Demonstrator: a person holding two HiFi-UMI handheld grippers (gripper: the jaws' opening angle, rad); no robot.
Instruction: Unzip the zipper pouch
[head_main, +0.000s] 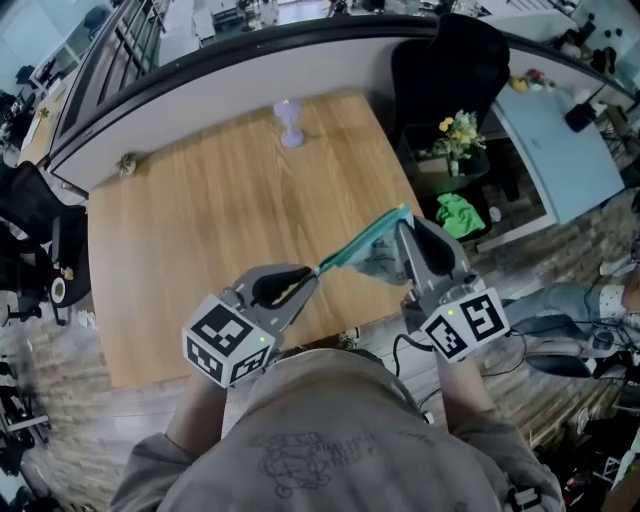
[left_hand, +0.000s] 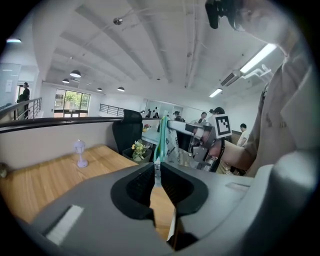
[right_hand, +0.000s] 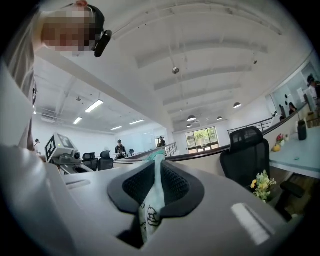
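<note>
Wooden table (head_main: 180, 250) below me, with a little lilac lamp (head_main: 289, 123) at its far edge. My left gripper (head_main: 312, 272) has its jaws almost together, pinching the thin teal end of the zipper pouch (head_main: 362, 243). The pouch is up in the air over the table's near right corner. My right gripper (head_main: 408, 228) is clamped narrow on the printed fabric at its other end.

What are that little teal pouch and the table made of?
The pouch looks like soft, matte cloth, perhaps thinly coated, with a cartoon print: it creases and hangs limp. The table looks like wood or wood-look laminate, smooth and pale, with straight grain lines across the top.
</note>
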